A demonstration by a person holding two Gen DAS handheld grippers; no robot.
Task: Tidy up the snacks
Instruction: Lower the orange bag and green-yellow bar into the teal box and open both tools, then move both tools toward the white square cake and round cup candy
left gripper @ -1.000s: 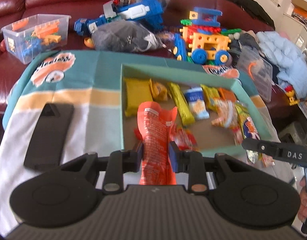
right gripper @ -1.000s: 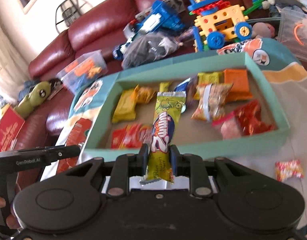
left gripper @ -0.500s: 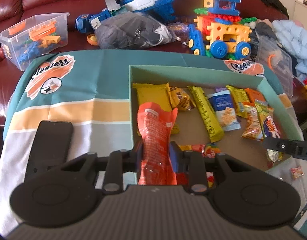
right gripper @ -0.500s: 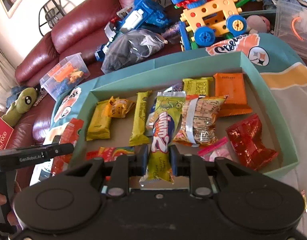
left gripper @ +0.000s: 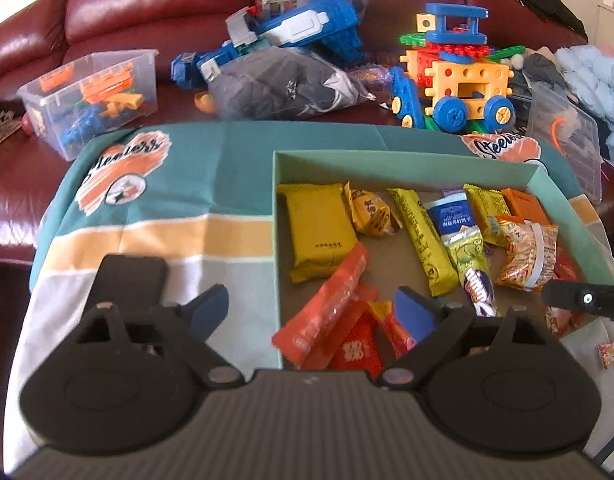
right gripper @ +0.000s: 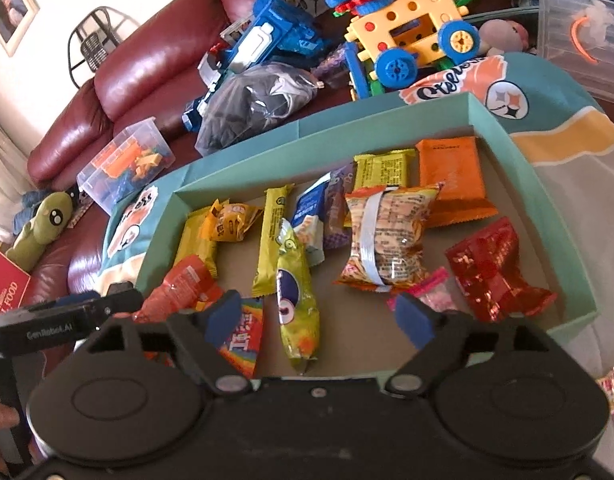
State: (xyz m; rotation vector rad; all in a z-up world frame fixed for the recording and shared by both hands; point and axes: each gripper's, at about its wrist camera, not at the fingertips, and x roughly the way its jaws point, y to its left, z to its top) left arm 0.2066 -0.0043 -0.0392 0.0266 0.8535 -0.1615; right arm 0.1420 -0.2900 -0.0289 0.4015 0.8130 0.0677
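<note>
Both claws are opening, nothing clamped: left claw (left gripper: 313,312) over the orange pack (left gripper: 327,308), right claw (right gripper: 321,318) over the green pack (right gripper: 297,300); both packs lie in the box (right gripper: 503,128), long axes running near-to-far.

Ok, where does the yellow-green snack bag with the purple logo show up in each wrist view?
Left wrist view: the yellow-green snack bag lies in the box right of centre, beside the long yellow bar, beyond the opening left gripper.
Right wrist view: the same bag lies low in the middle, between the fingers of the opening right gripper, untouched.
Shared landmark: the teal box.
</note>
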